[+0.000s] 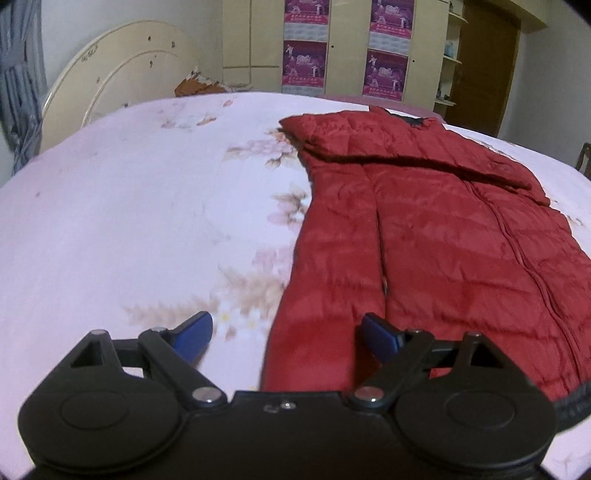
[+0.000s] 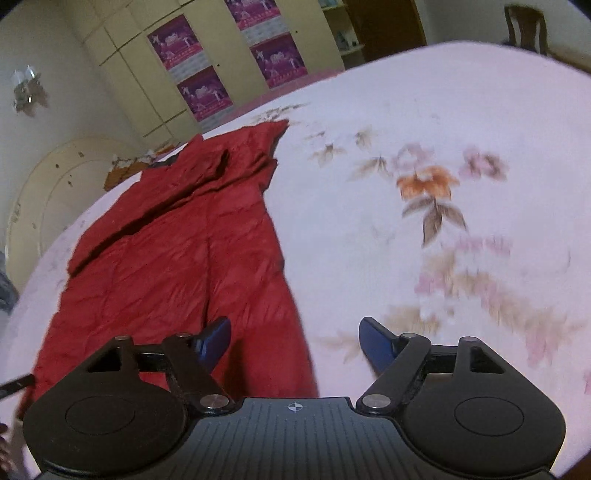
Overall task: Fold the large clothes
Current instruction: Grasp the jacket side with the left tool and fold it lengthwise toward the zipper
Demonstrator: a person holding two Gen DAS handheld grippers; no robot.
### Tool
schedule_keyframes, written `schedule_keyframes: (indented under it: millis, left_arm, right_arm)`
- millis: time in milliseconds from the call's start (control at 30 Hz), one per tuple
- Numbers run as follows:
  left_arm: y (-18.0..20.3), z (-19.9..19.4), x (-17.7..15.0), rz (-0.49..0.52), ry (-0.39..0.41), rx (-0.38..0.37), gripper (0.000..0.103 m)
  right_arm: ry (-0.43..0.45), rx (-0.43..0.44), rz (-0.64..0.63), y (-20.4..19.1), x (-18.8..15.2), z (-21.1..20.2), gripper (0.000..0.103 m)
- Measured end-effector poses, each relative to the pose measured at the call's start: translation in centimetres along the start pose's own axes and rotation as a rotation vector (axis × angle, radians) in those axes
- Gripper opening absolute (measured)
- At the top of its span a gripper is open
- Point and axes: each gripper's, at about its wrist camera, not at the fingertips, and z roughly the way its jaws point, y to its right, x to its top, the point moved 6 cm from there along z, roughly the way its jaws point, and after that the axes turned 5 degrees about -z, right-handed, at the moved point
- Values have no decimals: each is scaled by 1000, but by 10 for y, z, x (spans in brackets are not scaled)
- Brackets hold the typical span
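Left claw [image 1: 286, 334]: jaws apart, empty, above jacket's near hem
Right claw [image 2: 295, 338]: jaws apart, empty
Red puffer jacket [image 1: 436, 229]: flat, sleeves folded inward
Bed [image 1: 129, 206]: floral sheet

Bed: we see a wide bed [image 1: 129, 206] under a pale pink floral sheet, filling most of both views.
Headboard: a cream arched headboard [image 1: 122, 77] stands at ten o'clock in the left view.
Wardrobe: we note cream wardrobe doors [image 1: 347, 44] at twelve o'clock, carrying purple posters [image 1: 304, 66].
Door: a brown wooden door [image 1: 487, 70] at one o'clock.
Curtain: grey-blue curtain [image 1: 20, 85] at nine o'clock.
Chair: a dark wooden chair [image 2: 526, 27] at one o'clock in the right view.
Walls: pale, dimly lit.
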Motion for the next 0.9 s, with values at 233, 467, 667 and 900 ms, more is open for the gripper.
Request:
schedule_keyframes:
  millis: [233,467,667,900]
  left_arm:
    - [-23,-8,-17,-263,-23,-206,83]
    - [-28,9,-12,-450,-77,-437,73]
    - [-13,10,-16,-430,-148,-544,69]
    - [-8,20,-11,-426,-159,-533,65]
  right_arm:
    - [-32,135,104,-3,-15,-6,76]
    - [-27,218,231,6,-7,0,76]
    - [-58,285,299,11,-8,6,49]
    - [-77,348,336,13,-7,11,49]
